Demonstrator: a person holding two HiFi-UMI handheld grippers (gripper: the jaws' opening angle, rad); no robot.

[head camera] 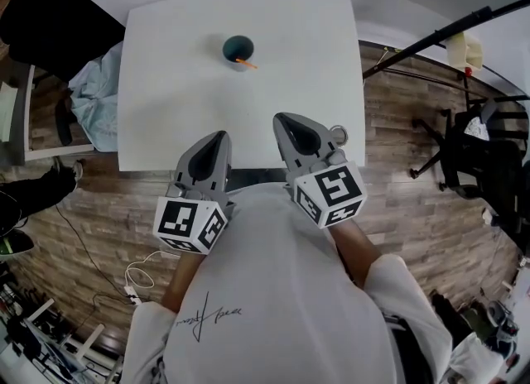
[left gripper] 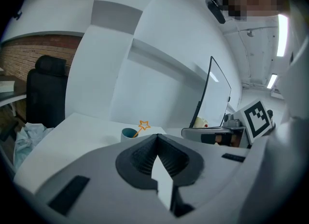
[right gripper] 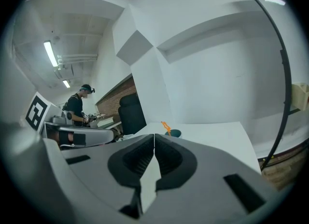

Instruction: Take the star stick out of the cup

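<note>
Left gripper (head camera: pixel 220 136): jaws pressed together tip to tip, nothing between them. It sits at the near edge of the table (head camera: pixel 166 101), nose angled a little downward.
Right gripper (head camera: pixel 281 117): jaws also closed flat against each other, with no gap at the tips and nothing caught in them. It hangs just beside the left one, its tip a touch further over the table.
Cup (head camera: pixel 238 47): a dark teal cup, upright, well ahead of both grippers on the far part of the table. From above it lies roughly between the two jaw lines.
Star stick (head camera: pixel 246 64): an orange stick in the cup, leaning out over the rim on the side facing the grippers. Neither tool touches it.
From the left gripper: the cup (left gripper: pixel 128 133) shows just past the closed tips (left gripper: pixel 157 136), a bit to their left. The star (left gripper: pixel 144 125) pokes up above the rim.
From the right gripper: the cup (right gripper: pixel 175 133) sits beyond the tips (right gripper: pixel 154 135), slightly to their right. The stick (right gripper: pixel 165 126) rises on its left side.
Left of the tools: a black chair (head camera: pixel 50 18) and a pale blue cloth (head camera: pixel 95 93) sit off the table's left edge.
</note>
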